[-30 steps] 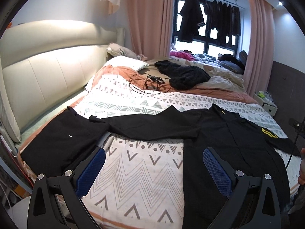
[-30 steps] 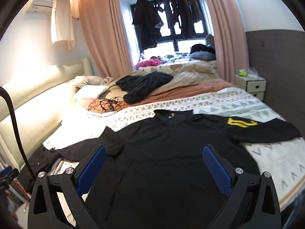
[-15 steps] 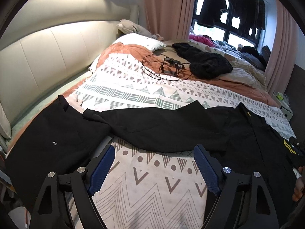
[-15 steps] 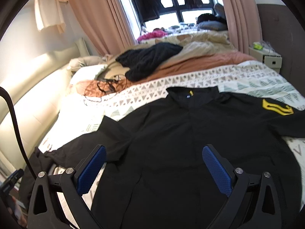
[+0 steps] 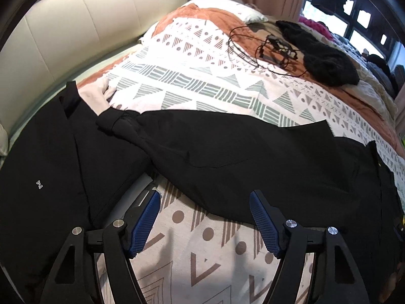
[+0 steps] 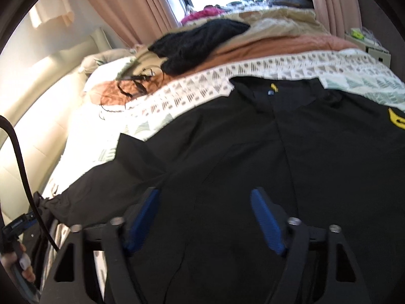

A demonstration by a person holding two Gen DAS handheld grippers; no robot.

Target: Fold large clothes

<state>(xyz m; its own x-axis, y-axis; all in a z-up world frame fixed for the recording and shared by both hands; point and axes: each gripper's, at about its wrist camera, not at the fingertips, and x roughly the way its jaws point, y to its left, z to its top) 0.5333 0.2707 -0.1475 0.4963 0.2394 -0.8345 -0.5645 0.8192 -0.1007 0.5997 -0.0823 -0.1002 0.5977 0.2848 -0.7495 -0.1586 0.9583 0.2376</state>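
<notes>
Black shirt (image 6: 253, 164) spread flat on patterned bed (image 5: 192, 86).
Folded black garment (image 5: 45, 172) at left; left gripper (image 5: 205, 221) and right gripper (image 6: 205, 220) above shirt, fingers apart, just been closing, nothing between them.

I am looking down on a bed (image 5: 202, 258) covered by a patterned spread (image 5: 192, 88). A black shirt (image 6: 253, 157) is lying flat on it, its body under my right tongs (image 6: 205, 217) and one sleeve (image 5: 202, 147) stretching just ahead of my left tongs (image 5: 205, 217). A second black garment (image 5: 50, 167) is lying left of the left tongs, touching that sleeve's cuff. Well beyond both tongs, a tangle of thin cable (image 5: 263, 48) and a dark knit (image 5: 326, 58) are resting near a white pillow (image 5: 227, 7).
</notes>
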